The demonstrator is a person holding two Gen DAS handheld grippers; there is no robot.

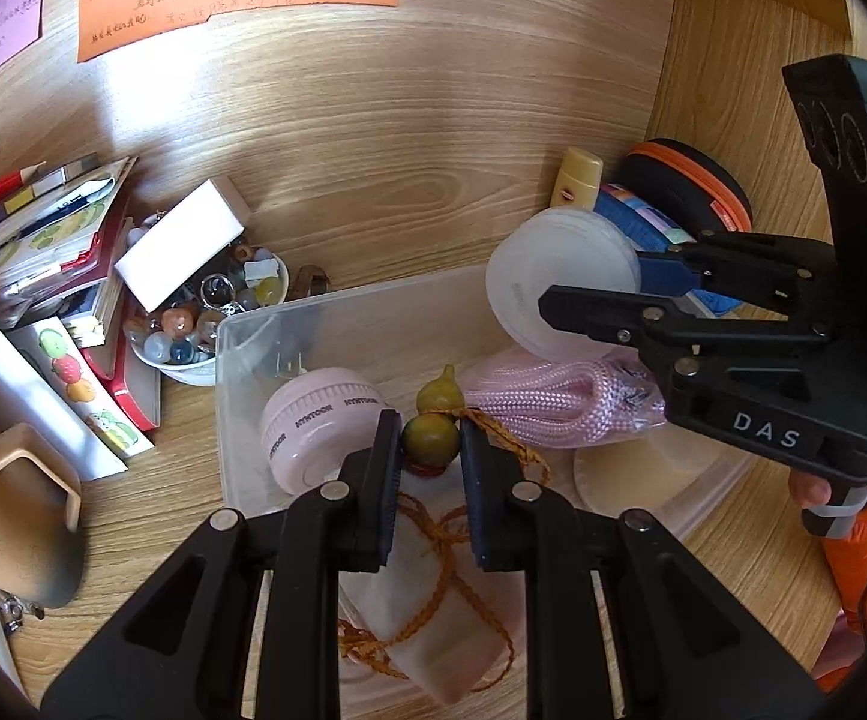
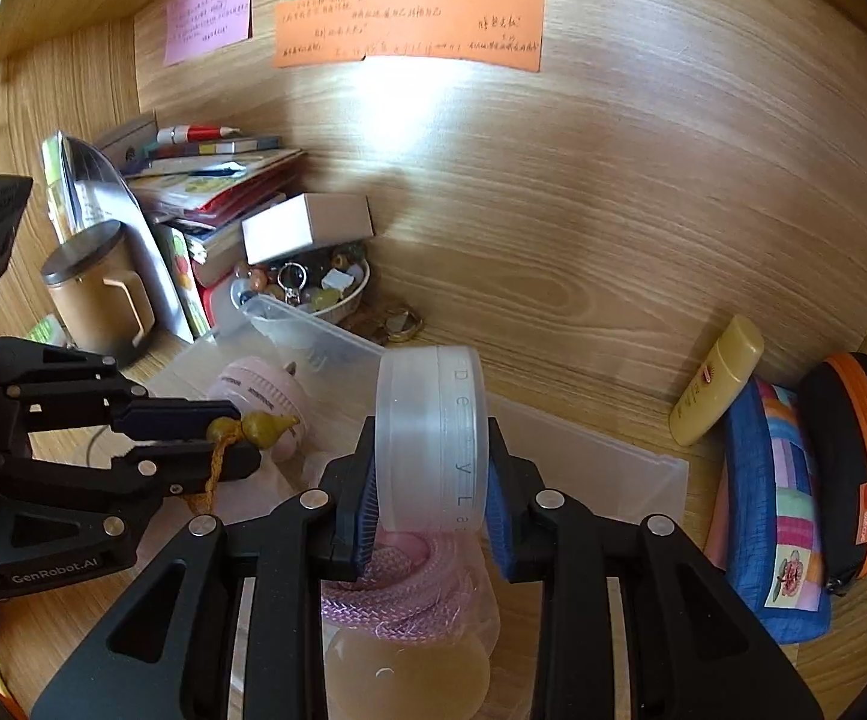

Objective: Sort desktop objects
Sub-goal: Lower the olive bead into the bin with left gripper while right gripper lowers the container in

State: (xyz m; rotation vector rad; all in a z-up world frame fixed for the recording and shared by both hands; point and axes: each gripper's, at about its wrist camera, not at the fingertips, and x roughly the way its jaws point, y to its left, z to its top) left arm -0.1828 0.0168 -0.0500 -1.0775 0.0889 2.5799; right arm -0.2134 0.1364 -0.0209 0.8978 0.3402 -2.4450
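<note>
Holding both loads over the clear plastic bin, I take that bin as my landmark. My left tool is clamped tight on a small olive gourd charm, pads pressing its lower bulb from either side; its braided orange cord trails down inside the bin onto a pale pouch. The gourd's long axis runs forward, away from the tool, stem tip pointing toward the bin's far wall. My right tool is closed on a frosted round jar, gripped across its flat faces so it stands on edge above the bin's right half.

Below the jar lie a coil of pink rope and a tan disc; below and left of the gourd sits a pink round gadget. Both loads hang straight above the bin's floor, so the coming move is, I judge, a short drop. The left hand seems nearer the floor, though the fisheye makes height hard to read. Outside the bin, on the bench, a bowl of beads sits to its left.
</note>
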